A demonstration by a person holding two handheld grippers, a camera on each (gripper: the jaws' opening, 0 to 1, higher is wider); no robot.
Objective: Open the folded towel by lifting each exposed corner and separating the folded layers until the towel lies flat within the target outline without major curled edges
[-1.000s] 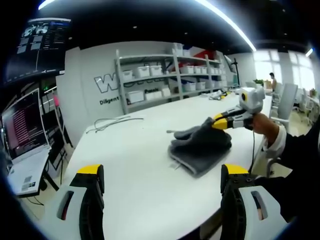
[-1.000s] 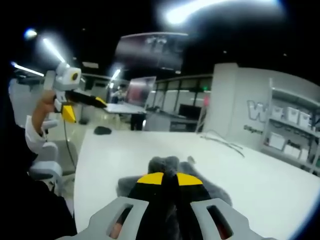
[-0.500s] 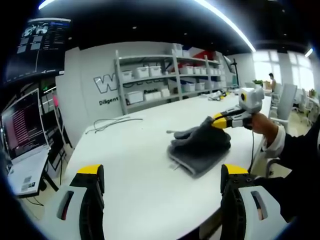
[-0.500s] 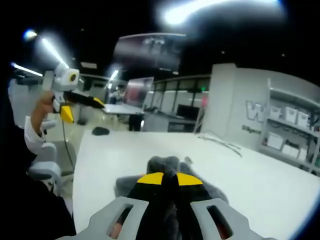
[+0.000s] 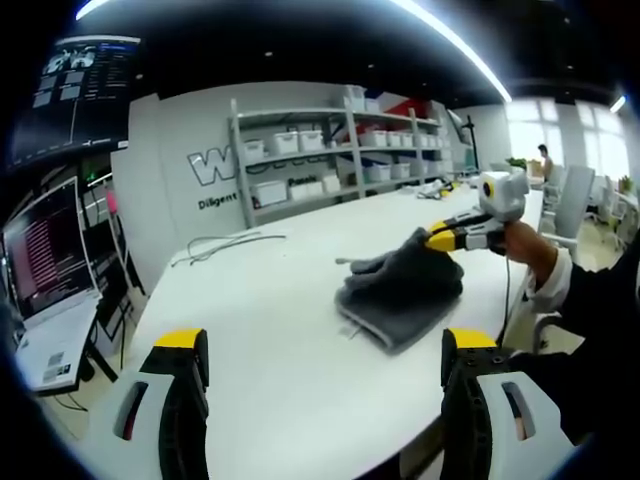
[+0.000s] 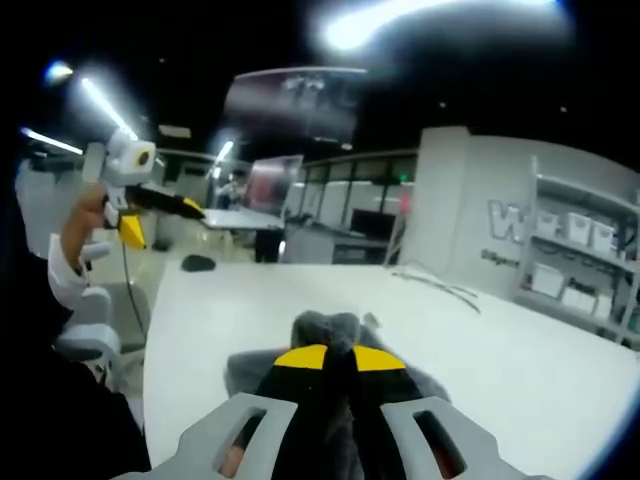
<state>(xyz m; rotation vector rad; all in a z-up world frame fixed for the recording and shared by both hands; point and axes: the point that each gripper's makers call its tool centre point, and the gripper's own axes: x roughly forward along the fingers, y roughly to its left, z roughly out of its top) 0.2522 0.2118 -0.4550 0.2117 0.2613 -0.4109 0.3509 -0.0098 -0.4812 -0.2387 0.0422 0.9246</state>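
Note:
A folded grey towel (image 5: 400,290) lies on the white table (image 5: 270,330), towards its right side. My right gripper (image 5: 438,238) comes in from the right, shut on the towel's upper layer, which it holds pulled up a little. In the right gripper view my right gripper (image 6: 338,360) has its yellow-tipped jaws pressed together on the grey towel (image 6: 330,328). My left gripper (image 5: 320,350) is open above the table's near edge, well short of the towel. It also appears as the left gripper (image 6: 160,205) held up in the air at the left.
A thin cable (image 5: 225,243) lies on the far part of the table. Shelves with white bins (image 5: 330,150) stand behind it. A monitor (image 5: 45,250) is at the left. A dark mouse-like object (image 6: 198,263) rests near the table's far corner. A person's sleeve (image 5: 590,300) is at the right.
The right gripper has lifted the pinched towel layer slightly higher. The left gripper has hardly moved.

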